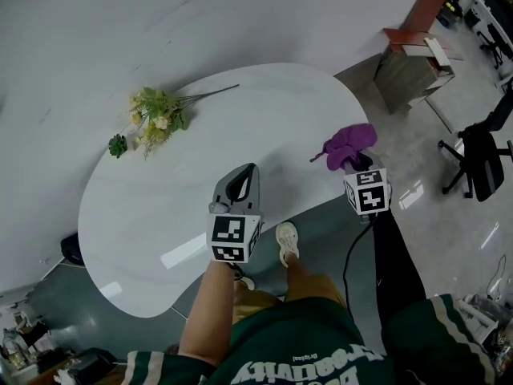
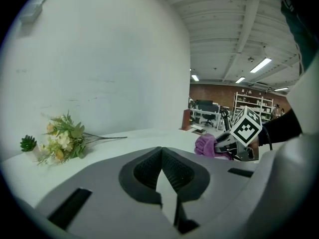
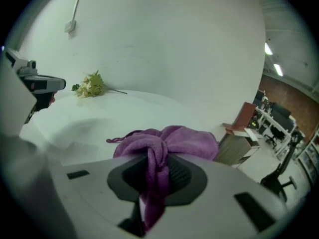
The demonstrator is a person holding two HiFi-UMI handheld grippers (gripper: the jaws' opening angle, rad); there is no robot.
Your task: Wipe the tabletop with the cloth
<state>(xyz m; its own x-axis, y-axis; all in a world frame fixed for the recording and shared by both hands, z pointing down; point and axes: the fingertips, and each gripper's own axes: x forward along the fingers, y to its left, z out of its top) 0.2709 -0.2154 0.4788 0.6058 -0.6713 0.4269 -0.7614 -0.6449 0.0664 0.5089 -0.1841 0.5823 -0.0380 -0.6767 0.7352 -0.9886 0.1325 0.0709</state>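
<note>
Your right gripper (image 3: pixel 157 172) clamped on purple cloth (image 3: pixel 172 142), bunched over table (image 1: pixel 152 215) right edge; contact unclear. Left gripper (image 2: pixel 162 171) jaws together, empty, near front edge. Cloth soft, light, floppy: keep hold of gathered middle.

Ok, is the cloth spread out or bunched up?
Bunched. The cloth is a wad pinched in the right gripper's shut jaws, folds bulging ahead of them. Whether it touches the table: cannot tell.
</note>
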